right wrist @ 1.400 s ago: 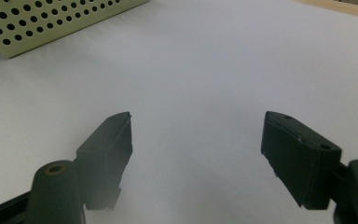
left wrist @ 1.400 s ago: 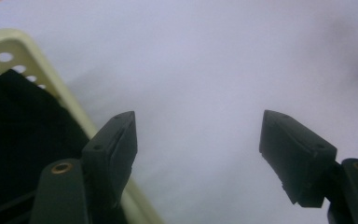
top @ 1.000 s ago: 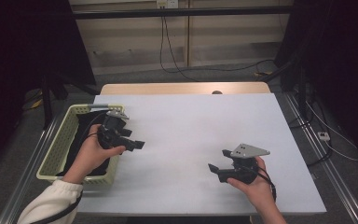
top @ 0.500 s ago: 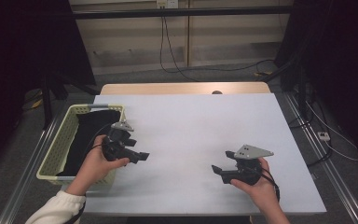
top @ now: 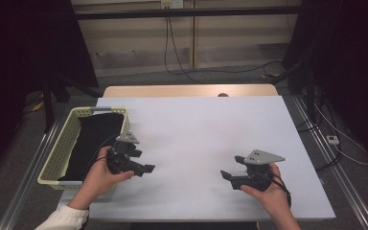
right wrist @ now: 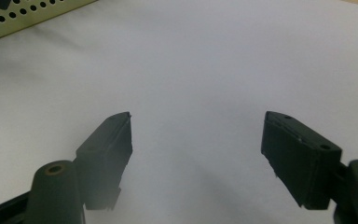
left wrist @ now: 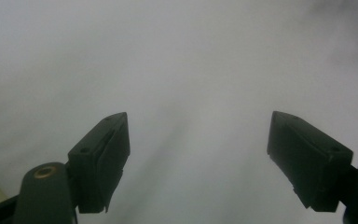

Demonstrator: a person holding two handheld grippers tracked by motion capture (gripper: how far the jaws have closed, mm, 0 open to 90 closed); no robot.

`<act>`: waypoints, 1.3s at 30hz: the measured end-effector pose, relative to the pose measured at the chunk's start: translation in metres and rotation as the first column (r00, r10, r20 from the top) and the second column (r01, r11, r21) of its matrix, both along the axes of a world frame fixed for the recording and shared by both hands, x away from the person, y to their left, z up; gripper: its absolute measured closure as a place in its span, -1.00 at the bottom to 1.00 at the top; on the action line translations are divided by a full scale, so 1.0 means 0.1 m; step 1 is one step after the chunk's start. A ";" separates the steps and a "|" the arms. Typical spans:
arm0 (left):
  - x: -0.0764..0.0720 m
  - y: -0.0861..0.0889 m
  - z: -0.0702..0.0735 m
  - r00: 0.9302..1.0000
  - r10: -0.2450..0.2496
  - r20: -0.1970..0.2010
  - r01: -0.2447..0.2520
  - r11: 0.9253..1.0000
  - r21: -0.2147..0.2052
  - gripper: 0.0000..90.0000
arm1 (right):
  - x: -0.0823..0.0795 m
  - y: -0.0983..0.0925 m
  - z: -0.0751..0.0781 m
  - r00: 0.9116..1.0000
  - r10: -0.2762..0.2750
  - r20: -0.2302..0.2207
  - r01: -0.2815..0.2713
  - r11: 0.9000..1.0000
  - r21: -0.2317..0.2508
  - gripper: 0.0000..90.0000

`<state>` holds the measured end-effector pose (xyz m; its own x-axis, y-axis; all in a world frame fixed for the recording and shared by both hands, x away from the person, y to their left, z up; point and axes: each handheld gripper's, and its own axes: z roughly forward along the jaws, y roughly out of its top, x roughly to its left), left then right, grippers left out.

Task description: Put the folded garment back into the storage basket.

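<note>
Both grippers, left gripper (top: 146,168) and right gripper (top: 226,176), hovered spread and empty over the white tabletop (top: 196,129), lower frame; basket (top: 60,148) at left.

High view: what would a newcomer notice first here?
First, the pale yellow basket at the table's left edge, with a black cloth inside. Next, the two hand-held claws over the white table: the left claw beside the basket, the right claw near the front edge, both open and empty.

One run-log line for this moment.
left claw: open, empty | right claw: open, empty | black cloth: in pale yellow plastic basket
</note>
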<state>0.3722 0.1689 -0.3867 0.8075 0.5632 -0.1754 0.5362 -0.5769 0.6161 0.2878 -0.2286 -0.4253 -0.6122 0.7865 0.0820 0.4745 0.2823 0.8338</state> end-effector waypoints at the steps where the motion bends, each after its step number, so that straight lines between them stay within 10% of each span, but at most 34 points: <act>1: 0.00 0.00 -0.01 1.000 -0.001 0.000 0.001 1.000 -0.002 -0.53 | 0.00 -0.01 0.00 1.000 0.000 0.001 0.000 1.000 -0.002 -0.44; 39: -0.22 -0.02 -0.22 1.000 -0.017 -0.004 0.017 0.999 -0.051 -0.61 | -0.09 -0.25 -0.07 1.000 -0.022 -0.004 0.022 1.000 -0.004 -0.44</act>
<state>0.3504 0.1667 -0.4086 0.8161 0.5396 -0.2071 0.5294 -0.5542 0.6423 0.2783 -0.2536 -0.4318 -0.5941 0.8003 0.0809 0.4840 0.2752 0.8307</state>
